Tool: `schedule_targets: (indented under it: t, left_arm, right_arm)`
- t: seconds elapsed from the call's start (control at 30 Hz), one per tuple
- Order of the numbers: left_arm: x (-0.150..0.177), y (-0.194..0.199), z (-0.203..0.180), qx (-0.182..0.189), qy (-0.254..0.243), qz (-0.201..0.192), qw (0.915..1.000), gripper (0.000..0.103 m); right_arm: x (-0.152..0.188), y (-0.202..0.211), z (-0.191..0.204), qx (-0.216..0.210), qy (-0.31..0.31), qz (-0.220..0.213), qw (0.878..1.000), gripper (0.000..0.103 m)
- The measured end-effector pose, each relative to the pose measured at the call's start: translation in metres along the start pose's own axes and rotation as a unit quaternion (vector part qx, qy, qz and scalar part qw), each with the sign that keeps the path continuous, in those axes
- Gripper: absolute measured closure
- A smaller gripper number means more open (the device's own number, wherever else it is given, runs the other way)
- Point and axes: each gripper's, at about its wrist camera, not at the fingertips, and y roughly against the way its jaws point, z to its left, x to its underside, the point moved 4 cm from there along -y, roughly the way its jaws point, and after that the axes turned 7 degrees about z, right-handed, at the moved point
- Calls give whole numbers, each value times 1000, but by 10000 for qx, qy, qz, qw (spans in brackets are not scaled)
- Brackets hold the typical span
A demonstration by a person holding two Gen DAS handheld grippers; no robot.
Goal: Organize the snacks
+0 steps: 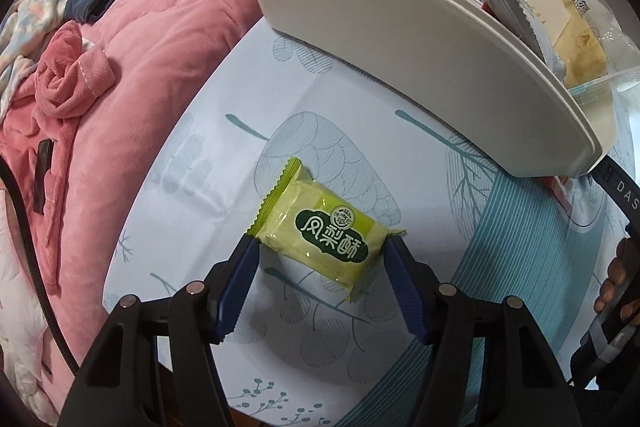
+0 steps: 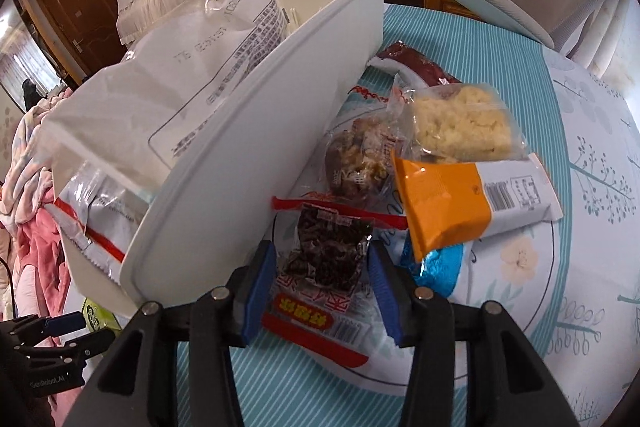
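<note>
left wrist: the left gripper (image 1: 320, 247) stood spread around the green cake pack (image 1: 324, 231) on the table (image 1: 168, 219), below the bin (image 1: 400, 43), lined up for a pinch.

right wrist: the right gripper (image 2: 324, 267) stood apart, straddling the dark snack pack (image 2: 324, 255) beside the bin (image 2: 248, 131), likely next to go in.

A snack packet (image 1: 326, 229) lies flat on the worktop (image 1: 192, 187), in front of a bin (image 1: 400, 39) that holds several wrapped snacks. A blanket (image 1: 132, 67) lies left of the worktop. To the right of the bin (image 2: 240, 131), a pile of snack packets (image 2: 440, 163) lies on the worktop.
</note>
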Motion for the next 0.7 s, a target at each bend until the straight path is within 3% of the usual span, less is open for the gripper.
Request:
schedule_targets:
  t: [0.37, 0.53, 0.7]
  left_arm:
    - [-7, -3, -9, -154, -228, -183, 9995, 37]
    - [-4, -4, -14, -210, -308, -426, 9984, 47]
    - [2, -3, -16, -171, -237, -441, 9986, 50]
  right_arm:
    - [0, -3, 2, 62, 370, 253, 9990, 56]
    - [4, -1, 4, -44, 409, 467, 9981, 57]
    - [14, 3, 8, -189, 313, 733, 9966, 58]
